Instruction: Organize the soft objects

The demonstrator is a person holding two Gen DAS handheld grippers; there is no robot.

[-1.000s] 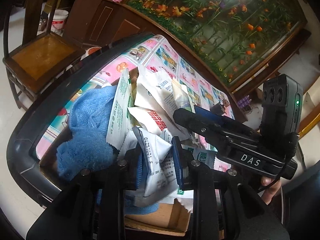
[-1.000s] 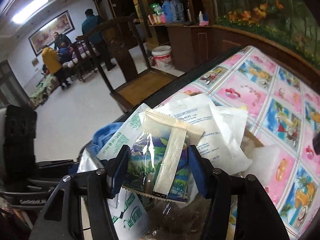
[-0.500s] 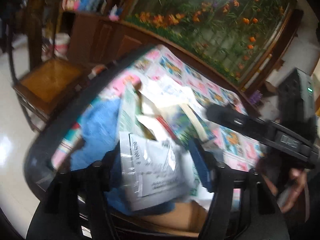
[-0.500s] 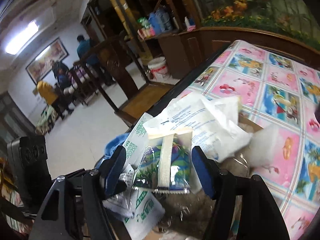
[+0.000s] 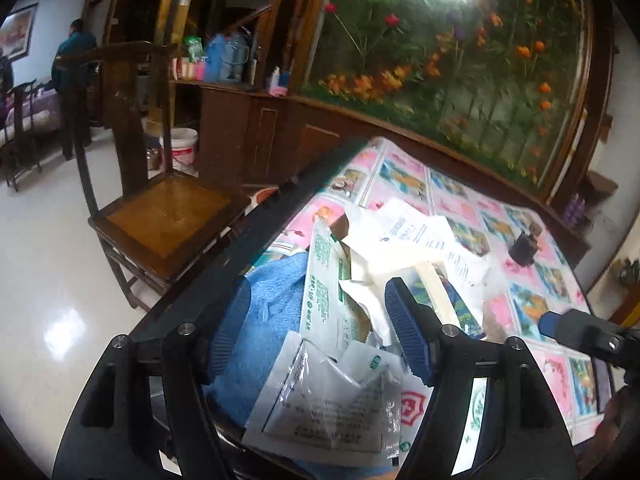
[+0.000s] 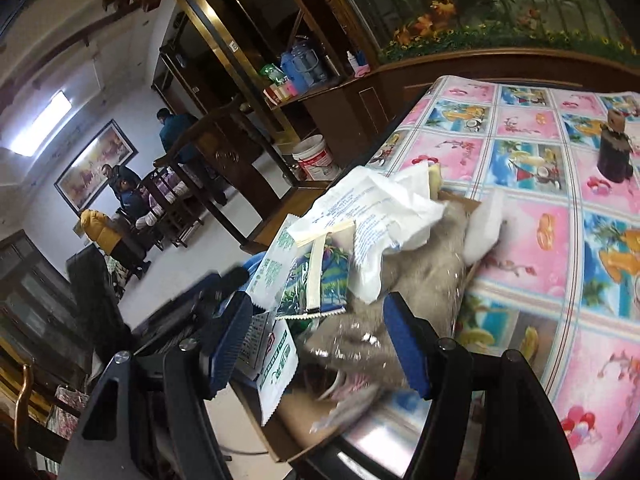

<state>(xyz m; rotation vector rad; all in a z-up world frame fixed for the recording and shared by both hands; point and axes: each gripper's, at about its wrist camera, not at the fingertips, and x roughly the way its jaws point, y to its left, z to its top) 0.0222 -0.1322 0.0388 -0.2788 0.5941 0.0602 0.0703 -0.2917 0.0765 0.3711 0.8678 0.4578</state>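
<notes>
A pile of soft things lies in a cardboard box [image 6: 460, 202] at the table's near edge. It holds a blue towel [image 5: 268, 312], a green-and-white sachet [image 5: 324, 296], white packets [image 5: 416, 236], a clear printed packet [image 5: 332, 404], a palm-print packet [image 6: 316, 280] and a grey plush bag [image 6: 420, 268]. My left gripper [image 5: 320, 336] is open and empty just above the clear packet. My right gripper [image 6: 316, 344] is open and empty, back from the palm-print packet.
The table wears a pink and blue picture cloth [image 6: 552, 208]. A small dark bottle [image 6: 614, 152] stands on it at the far right. A wooden chair [image 5: 160, 216] stands left of the table. A white bucket [image 5: 182, 152] sits on the floor. People stand in the far room.
My left gripper let go of the clear packet, which now lies on the pile. My right gripper let go of the palm-print packet. Both grippers opened and drew back.
</notes>
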